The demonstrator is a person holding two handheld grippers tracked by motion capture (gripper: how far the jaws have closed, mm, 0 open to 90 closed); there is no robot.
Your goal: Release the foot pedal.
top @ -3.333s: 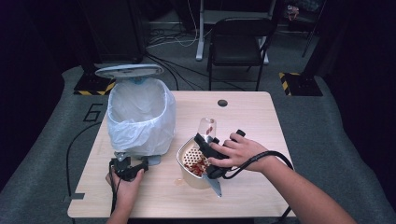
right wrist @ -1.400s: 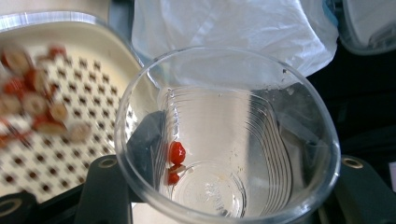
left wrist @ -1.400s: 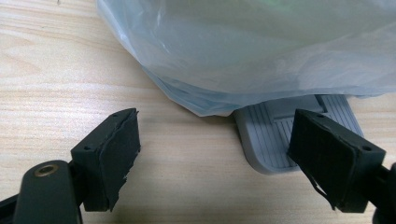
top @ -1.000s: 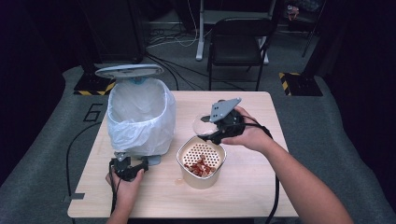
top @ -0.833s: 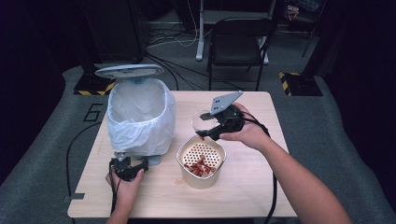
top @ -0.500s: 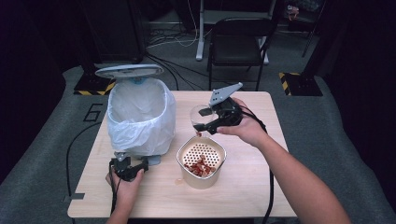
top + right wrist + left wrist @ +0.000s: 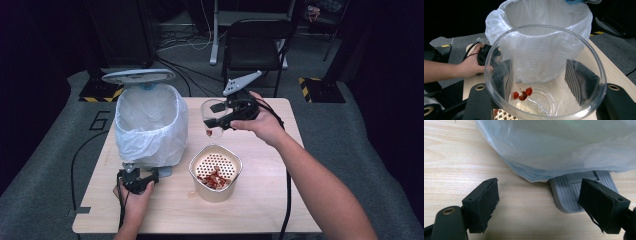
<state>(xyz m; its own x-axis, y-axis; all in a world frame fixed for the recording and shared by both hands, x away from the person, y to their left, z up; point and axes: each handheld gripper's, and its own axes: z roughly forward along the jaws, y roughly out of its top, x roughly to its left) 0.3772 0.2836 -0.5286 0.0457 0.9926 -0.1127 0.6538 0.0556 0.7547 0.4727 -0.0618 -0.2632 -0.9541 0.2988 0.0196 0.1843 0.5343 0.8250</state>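
A clear glass cup [image 7: 212,116] was gripped between the jaws of the right claw [image 7: 223,116], held in the air above the wooden surface [image 7: 260,190], between the lined bin [image 7: 150,125] and the person's right hand [image 7: 260,122]. Seen along the right claw [image 7: 541,100], the cup [image 7: 544,72] was round, smooth and ribbed inside, with a few wet red bits [image 7: 522,94] left on its bottom. Below it stood a cream tub [image 7: 216,172] whose perforated insert carried more red scraps. The left claw [image 7: 541,202] was released, its jaws parted with nothing between them, resting on the pale wood grain just before the bin's grey ridged pedal [image 7: 574,192] and the crinkled translucent bag [image 7: 559,147].
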